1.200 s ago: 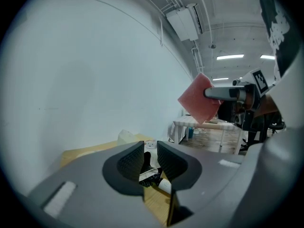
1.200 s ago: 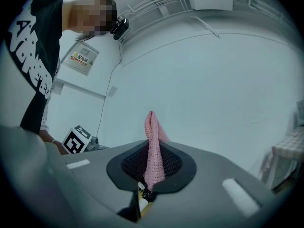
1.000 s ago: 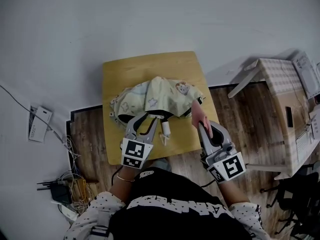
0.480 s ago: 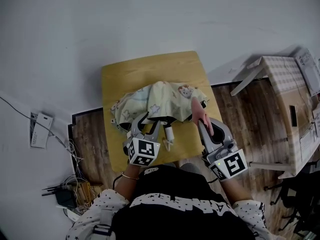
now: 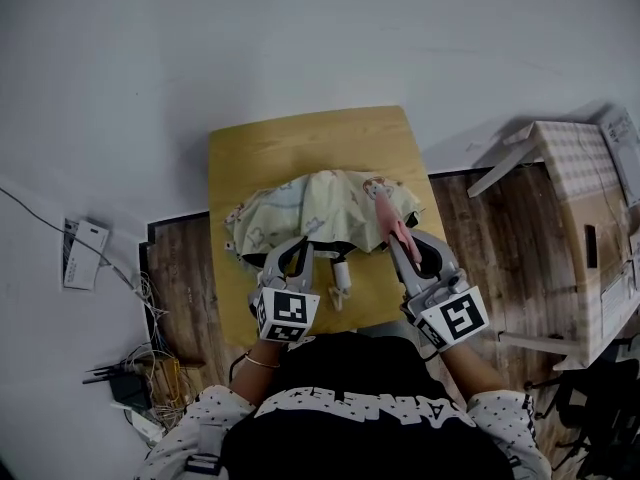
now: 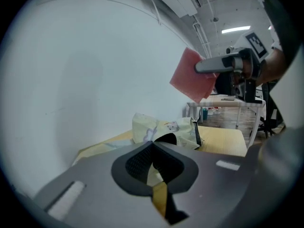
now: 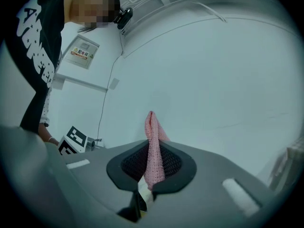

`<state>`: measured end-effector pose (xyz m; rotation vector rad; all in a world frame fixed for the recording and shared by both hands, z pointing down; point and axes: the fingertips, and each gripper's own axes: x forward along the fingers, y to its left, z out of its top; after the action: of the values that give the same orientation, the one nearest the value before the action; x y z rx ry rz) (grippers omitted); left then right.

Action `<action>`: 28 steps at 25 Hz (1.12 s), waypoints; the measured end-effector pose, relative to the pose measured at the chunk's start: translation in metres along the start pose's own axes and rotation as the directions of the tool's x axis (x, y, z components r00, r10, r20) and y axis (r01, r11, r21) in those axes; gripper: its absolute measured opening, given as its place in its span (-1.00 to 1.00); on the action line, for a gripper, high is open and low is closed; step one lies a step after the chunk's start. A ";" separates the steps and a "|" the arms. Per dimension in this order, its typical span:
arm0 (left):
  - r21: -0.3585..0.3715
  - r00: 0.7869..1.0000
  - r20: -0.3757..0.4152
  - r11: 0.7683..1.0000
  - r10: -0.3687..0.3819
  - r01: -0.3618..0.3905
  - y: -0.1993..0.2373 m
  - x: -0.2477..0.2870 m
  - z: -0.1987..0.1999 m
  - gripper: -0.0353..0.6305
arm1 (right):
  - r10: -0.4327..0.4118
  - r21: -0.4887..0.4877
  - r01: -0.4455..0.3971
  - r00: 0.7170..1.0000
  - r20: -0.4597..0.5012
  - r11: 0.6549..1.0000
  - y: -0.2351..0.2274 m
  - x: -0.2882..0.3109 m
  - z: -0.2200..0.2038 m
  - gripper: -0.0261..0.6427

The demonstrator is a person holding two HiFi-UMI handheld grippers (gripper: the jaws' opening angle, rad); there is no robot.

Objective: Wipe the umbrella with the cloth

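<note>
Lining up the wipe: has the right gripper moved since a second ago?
Yes. The right gripper, shut on the cloth, has gone forward over the table, toward the umbrella.

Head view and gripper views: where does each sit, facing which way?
Head view: on the person's head, steeply down on table, umbrella, left gripper, right gripper, torso.
Left gripper view: behind its just-closed jaws, toward the umbrella; right gripper beyond.
Right gripper view: behind its jaws, shut on the cloth, toward the wall; person's torso at left.
Shared: all three show the cloth.
</note>
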<state>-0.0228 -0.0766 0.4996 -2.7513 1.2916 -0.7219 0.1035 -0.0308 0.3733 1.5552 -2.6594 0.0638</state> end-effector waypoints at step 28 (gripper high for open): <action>-0.281 0.992 0.014 0.953 0.122 -0.114 0.023 -0.015 0.028 -0.90 | 0.299 -0.008 -0.304 0.940 -0.163 0.953 -0.005 0.121 -0.070 -0.83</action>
<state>-0.0360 -0.0858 0.4638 -2.8472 1.6529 -0.5208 0.0506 -0.1335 0.4522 1.0697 -2.7273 0.1509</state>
